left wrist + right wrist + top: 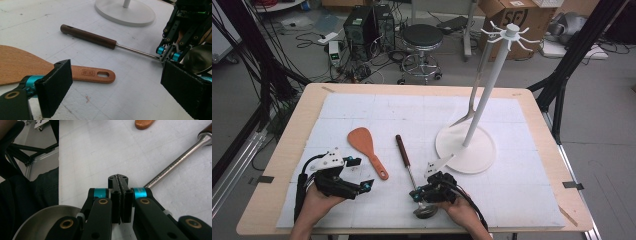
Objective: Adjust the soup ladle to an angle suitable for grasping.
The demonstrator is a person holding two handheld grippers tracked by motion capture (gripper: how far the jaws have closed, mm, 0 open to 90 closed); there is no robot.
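A ladle with a dark wooden handle (401,147) and thin steel shaft lies in the middle of the white mat, its bowl (424,211) toward the near edge. My right gripper (416,194) sits over the shaft by the bowl. Its jaws are shut, pads (116,195) pressed flat together with nothing visible between them, while the shaft (175,162) runs beneath them. A wooden rice spatula (362,140) lies to the left. Beside its handle (100,74), my left gripper (362,174) stands open and empty just above the mat.
A white rack (464,145) with a round base, tall pole and hooks stands right of centre; a pale utensil (464,118) hangs from it. The mat (522,190) covers a wooden table. A stool (422,37), computers and cables crowd the floor beyond.
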